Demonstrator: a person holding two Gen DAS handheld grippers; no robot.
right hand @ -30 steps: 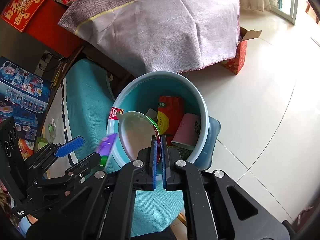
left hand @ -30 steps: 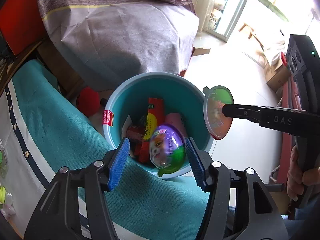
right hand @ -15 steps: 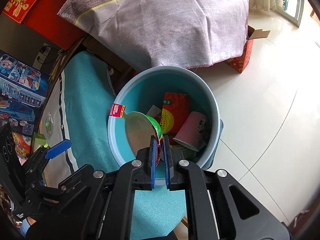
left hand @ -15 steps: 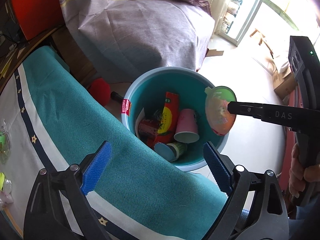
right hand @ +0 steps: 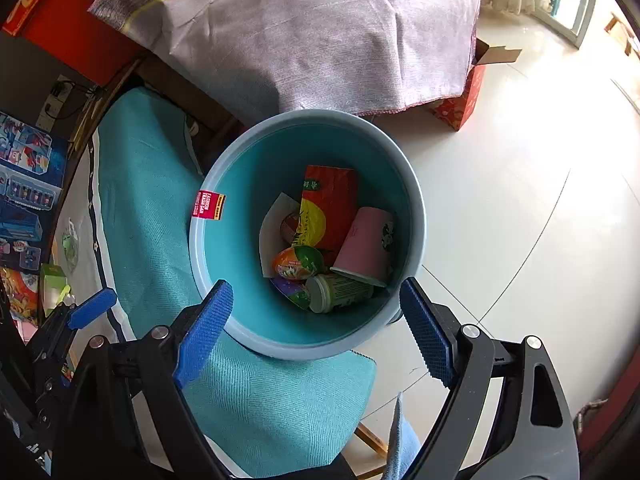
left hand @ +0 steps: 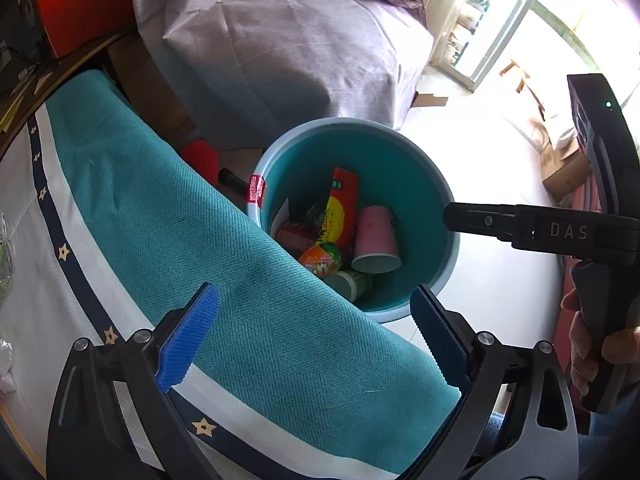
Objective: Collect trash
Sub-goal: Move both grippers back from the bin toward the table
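Observation:
A teal bin (left hand: 404,148) stands on the floor beside the table edge; it also shows in the right wrist view (right hand: 224,216). Inside lie a red-and-yellow packet (right hand: 326,208), a pink paper cup (right hand: 366,246), an orange-and-green lid (right hand: 298,262), a purple egg-shaped wrapper (right hand: 292,290) and a small green-labelled cup (right hand: 340,292). My left gripper (left hand: 314,338) is open and empty over the teal tablecloth (left hand: 180,240). My right gripper (right hand: 316,330) is open and empty above the bin's near rim.
A grey-purple cloth (right hand: 320,32) covers furniture behind the bin. A red box (right hand: 460,104) sits on the white tiled floor (right hand: 520,200). Toy boxes (right hand: 24,184) and small wrappers (right hand: 56,280) lie on the table to the left.
The left gripper opened and dropped the purple egg wrapper into the bin, then drew back over the table. The right gripper opened and let the orange-green lid fall in.

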